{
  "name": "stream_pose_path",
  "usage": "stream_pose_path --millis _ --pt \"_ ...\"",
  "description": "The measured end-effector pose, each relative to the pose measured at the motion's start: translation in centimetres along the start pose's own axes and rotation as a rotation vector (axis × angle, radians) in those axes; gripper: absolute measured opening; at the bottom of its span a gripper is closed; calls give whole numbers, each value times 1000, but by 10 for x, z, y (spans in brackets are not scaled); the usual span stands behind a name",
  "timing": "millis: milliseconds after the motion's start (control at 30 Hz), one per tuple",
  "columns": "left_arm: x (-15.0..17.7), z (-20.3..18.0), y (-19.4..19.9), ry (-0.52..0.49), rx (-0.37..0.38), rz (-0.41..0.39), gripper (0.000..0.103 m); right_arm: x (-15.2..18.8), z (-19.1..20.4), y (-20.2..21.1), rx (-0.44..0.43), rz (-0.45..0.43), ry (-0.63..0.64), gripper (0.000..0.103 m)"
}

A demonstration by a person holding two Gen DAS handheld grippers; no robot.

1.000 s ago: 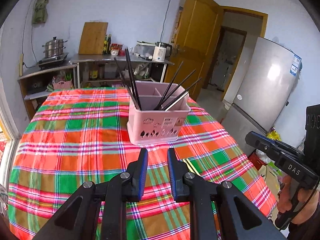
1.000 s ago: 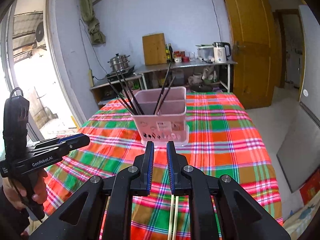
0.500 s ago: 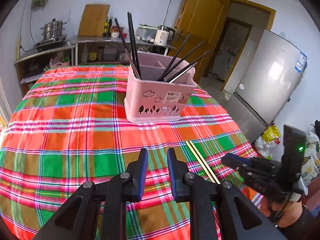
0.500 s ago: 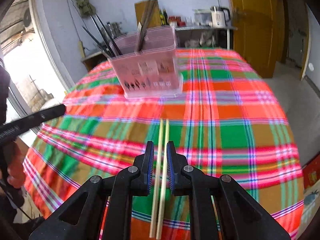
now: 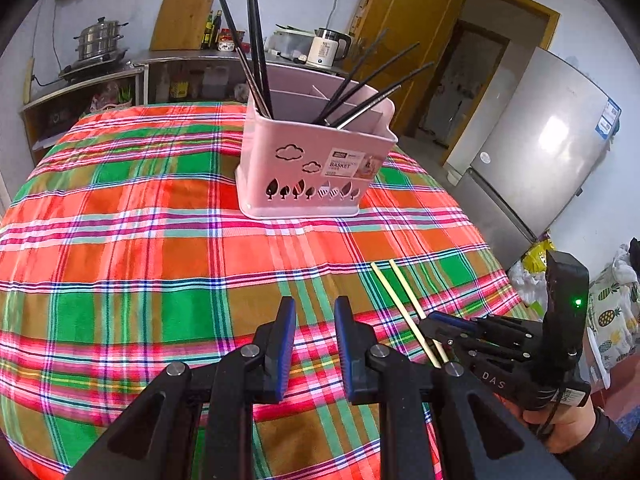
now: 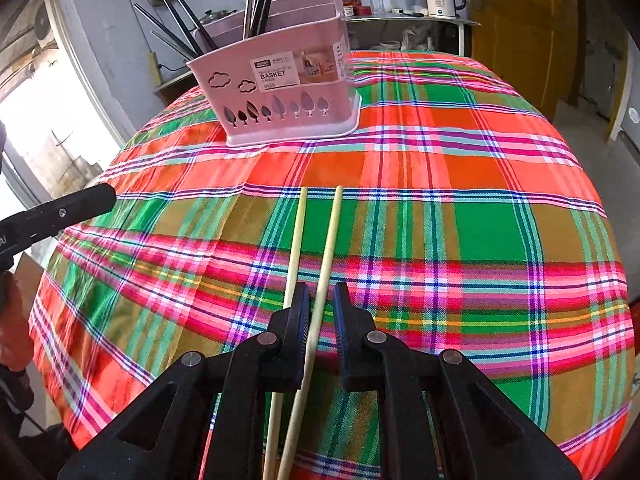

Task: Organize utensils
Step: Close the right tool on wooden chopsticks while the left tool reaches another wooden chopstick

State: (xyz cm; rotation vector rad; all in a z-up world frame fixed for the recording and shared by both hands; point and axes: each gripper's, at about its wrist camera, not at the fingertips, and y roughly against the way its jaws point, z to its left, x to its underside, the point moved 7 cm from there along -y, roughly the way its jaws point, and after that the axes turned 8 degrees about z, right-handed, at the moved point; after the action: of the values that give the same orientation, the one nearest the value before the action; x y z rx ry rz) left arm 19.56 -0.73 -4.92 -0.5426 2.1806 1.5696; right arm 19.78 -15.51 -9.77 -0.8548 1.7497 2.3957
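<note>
A pink chopstick basket (image 5: 312,160) with several dark chopsticks (image 5: 256,44) stands on the plaid tablecloth (image 5: 120,240); it also shows in the right wrist view (image 6: 280,88). Two pale wooden chopsticks (image 6: 316,248) lie side by side on the cloth; they also show in the left wrist view (image 5: 404,308). My right gripper (image 6: 321,300) is open, low over them, with the right-hand chopstick between its fingers and the left-hand one just outside the left finger. My left gripper (image 5: 315,320) is open and empty above the cloth, to the left of the right gripper (image 5: 436,322).
The table's rounded edge falls away at the right and near sides. A fridge (image 5: 540,152) and a yellow door (image 5: 404,40) stand to the right. A counter with a kettle (image 5: 326,48), a pot and a cutting board runs along the back wall.
Both grippers have come down and forward toward the table. My right gripper has dropped over the two wooden chopsticks, one now between its fingers. The basket looks closer.
</note>
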Motion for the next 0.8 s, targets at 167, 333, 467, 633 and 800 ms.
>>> stream_pose_path --millis 167,333,467,633,800 --pt "1 -2 -9 18 17 22 19 3 9 -2 -45 8 -15 6" --pt "4 2 -11 39 18 34 19 7 34 -8 -106 13 -9 5" --pt "7 7 -17 61 24 57 19 8 49 -9 -120 9 5 5" --pt "7 -2 -33 62 44 92 19 6 21 -3 -64 -10 -52 5" --pt "4 -21 -60 47 53 135 19 10 -12 9 -22 -25 -138 5"
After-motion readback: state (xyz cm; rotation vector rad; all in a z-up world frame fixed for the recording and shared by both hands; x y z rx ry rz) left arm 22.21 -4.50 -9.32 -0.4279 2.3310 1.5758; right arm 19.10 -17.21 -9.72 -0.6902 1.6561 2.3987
